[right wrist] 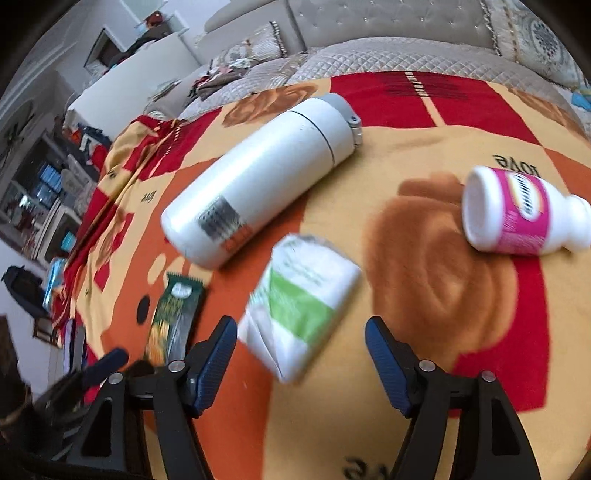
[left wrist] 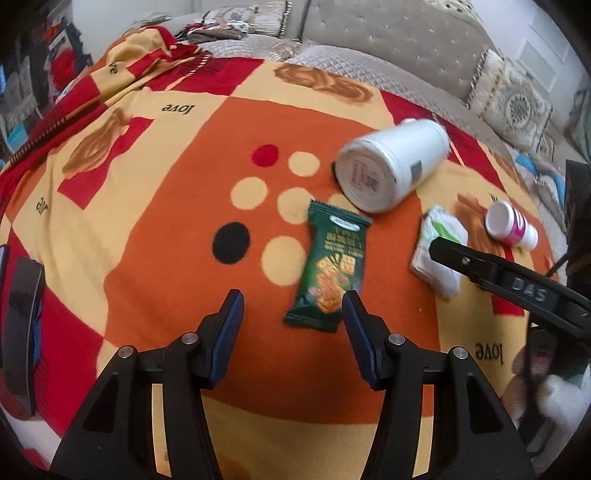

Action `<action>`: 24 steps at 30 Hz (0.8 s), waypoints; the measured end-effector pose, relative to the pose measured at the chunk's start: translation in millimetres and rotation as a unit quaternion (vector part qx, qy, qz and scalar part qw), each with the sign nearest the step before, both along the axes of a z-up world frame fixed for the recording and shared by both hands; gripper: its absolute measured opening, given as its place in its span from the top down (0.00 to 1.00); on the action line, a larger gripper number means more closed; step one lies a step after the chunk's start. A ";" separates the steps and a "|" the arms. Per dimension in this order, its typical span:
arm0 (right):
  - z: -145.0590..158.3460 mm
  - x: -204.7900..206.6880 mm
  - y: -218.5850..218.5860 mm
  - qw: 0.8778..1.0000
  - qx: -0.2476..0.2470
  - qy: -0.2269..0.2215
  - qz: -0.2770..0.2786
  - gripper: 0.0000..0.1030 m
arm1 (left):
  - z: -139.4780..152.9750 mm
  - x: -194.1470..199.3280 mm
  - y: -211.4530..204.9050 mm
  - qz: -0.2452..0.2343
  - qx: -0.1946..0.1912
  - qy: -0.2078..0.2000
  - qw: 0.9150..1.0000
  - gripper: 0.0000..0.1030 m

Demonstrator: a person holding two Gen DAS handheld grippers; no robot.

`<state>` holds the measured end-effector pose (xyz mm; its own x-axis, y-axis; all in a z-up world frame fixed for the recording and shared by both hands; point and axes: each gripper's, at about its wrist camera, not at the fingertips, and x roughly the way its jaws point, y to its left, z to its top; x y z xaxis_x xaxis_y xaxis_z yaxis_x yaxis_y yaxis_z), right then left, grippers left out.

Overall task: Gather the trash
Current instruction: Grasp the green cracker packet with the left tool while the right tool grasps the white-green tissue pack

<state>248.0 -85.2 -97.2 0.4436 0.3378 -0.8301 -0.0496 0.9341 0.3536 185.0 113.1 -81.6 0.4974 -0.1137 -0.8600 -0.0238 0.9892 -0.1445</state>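
Note:
A green cracker wrapper [left wrist: 330, 266] lies flat on the orange patterned blanket [left wrist: 155, 229], just ahead of my open left gripper [left wrist: 293, 308], its near end between the fingertips. A white and green tissue packet [right wrist: 301, 306] lies between the open fingers of my right gripper [right wrist: 301, 338]; it also shows in the left wrist view [left wrist: 437, 245] with a right finger [left wrist: 480, 266] over it. A white flask [right wrist: 255, 181] lies on its side behind the packet. A small pink and white bottle [right wrist: 517, 212] lies to the right. The wrapper shows in the right wrist view [right wrist: 177, 317] too.
The blanket covers a bed with a grey quilted cover [right wrist: 369, 55] and a padded headboard [left wrist: 388, 33]. Patterned cushions [left wrist: 513, 99] lean at the back right. A dark flat object [left wrist: 22, 332] lies at the left edge. Cluttered shelves [right wrist: 44, 192] stand beyond the bed's left side.

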 end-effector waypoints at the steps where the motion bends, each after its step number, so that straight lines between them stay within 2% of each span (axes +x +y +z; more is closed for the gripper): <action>1: 0.2 3.2 4.1 1.000 -0.007 -0.003 -0.004 0.31 | -0.3 1.3 0.8 0.002 -0.002 0.001 1.000 0.48; 10: -1.6 18.9 15.6 0.998 -0.060 -0.018 0.001 0.31 | -4.6 3.5 0.1 0.001 -0.006 0.006 1.000 0.48; 12: -1.8 17.0 16.6 0.997 -0.073 -0.022 0.018 0.41 | -5.0 2.7 -0.5 0.000 -0.005 0.006 1.000 0.48; 13: -1.8 15.2 16.0 0.996 -0.080 -0.024 0.028 0.42 | -5.3 2.5 -0.7 0.000 -0.005 0.005 1.000 0.48; 15: -1.6 8.4 9.1 0.996 -0.078 -0.025 0.047 0.48 | -5.6 3.0 -0.6 0.000 -0.007 0.006 1.000 0.48; 17: -1.1 0.6 -0.3 0.995 -0.074 -0.022 0.059 0.49 | -5.8 4.5 -2.0 -0.002 -0.010 0.006 1.000 0.48; 20: 0.0 -12.8 -11.7 0.995 -0.072 -0.016 0.073 0.49 | -5.6 7.1 -6.9 -0.011 -0.010 0.005 1.000 0.47; 23: 0.1 -27.9 -22.6 0.993 -0.077 -0.012 0.090 0.49 | -6.1 13.4 -10.8 -0.013 -0.007 0.001 1.000 0.41; 24: -0.1 -29.2 -25.3 0.994 -0.071 -0.010 0.088 0.46 | -7.5 17.5 -12.7 -0.014 -0.007 0.003 1.000 0.41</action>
